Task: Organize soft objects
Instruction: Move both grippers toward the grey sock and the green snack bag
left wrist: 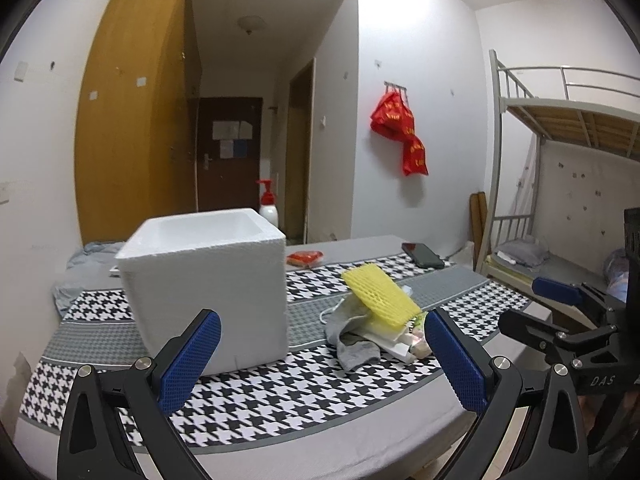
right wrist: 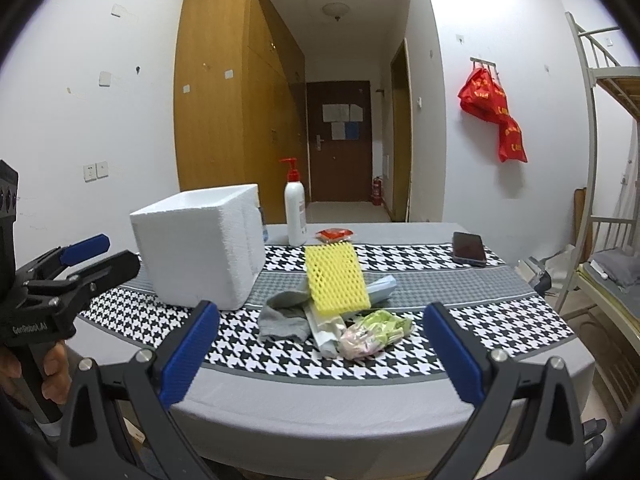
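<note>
A white foam box (left wrist: 208, 288) (right wrist: 200, 248) stands open-topped on the houndstooth cloth (left wrist: 280, 392) (right wrist: 480, 332). To its right lies a pile: a yellow foam net (left wrist: 380, 294) (right wrist: 336, 280) on top, a grey sock (left wrist: 352, 340) (right wrist: 284, 320), white packaging and a pink and green plastic bag (right wrist: 376, 334). My left gripper (left wrist: 322, 356) is open and empty, near the box and pile. My right gripper (right wrist: 320, 352) is open and empty, in front of the pile. Each gripper also shows in the other's view, the right (left wrist: 560, 316) and the left (right wrist: 80, 260).
A pump bottle (right wrist: 295, 212) (left wrist: 267, 206), a red packet (right wrist: 334, 234) (left wrist: 305, 258) and a black phone (right wrist: 469, 249) (left wrist: 423, 255) lie toward the table's far side. A grey cloth (left wrist: 86, 268) lies behind the box. A bunk bed (left wrist: 560, 184) stands at the right.
</note>
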`<state>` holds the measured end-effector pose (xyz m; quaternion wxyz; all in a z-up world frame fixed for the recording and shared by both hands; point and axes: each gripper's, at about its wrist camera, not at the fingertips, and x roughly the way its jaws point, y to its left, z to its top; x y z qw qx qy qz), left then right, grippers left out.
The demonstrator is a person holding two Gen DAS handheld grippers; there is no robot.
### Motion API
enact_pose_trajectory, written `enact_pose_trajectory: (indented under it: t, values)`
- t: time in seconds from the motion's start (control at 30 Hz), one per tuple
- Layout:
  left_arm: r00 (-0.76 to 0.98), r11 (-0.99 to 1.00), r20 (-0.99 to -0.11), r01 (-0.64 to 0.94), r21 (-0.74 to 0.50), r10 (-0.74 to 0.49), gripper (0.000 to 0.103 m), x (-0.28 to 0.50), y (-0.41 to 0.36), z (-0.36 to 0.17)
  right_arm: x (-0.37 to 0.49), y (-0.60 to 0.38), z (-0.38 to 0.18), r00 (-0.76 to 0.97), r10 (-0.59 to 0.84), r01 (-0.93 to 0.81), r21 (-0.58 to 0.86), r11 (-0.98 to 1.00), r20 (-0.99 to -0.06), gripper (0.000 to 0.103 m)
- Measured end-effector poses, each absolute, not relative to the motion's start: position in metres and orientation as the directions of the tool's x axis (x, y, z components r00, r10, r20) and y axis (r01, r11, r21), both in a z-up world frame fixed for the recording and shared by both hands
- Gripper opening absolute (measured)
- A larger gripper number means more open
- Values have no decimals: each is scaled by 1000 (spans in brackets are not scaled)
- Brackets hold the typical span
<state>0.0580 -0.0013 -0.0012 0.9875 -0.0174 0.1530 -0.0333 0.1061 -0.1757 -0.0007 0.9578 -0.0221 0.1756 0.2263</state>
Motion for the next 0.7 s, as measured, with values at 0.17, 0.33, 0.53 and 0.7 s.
enact_pose_trajectory:
  t: [0.17,0.33,0.53,0.7]
  values:
    - [936,995,-339,89,-40,-98,102,75,-8,-5,123,-178,-3,833,410,-425,44,904,-373,103]
    - [921,993,-371,114,-40,-121,102,90,-10,-10,135,-179,-7,831,398,-418,35,908,-388,103]
    - [894,989,-422,139,-55,-149,102,108,-11,-18,148,-181,-14,826,379,-403,34,915,-418,103]
    - [861,984,-479,169,-51,-173,102,126,-18,-28,156,-182,-21,816,374,-398,41,916,-441,103]
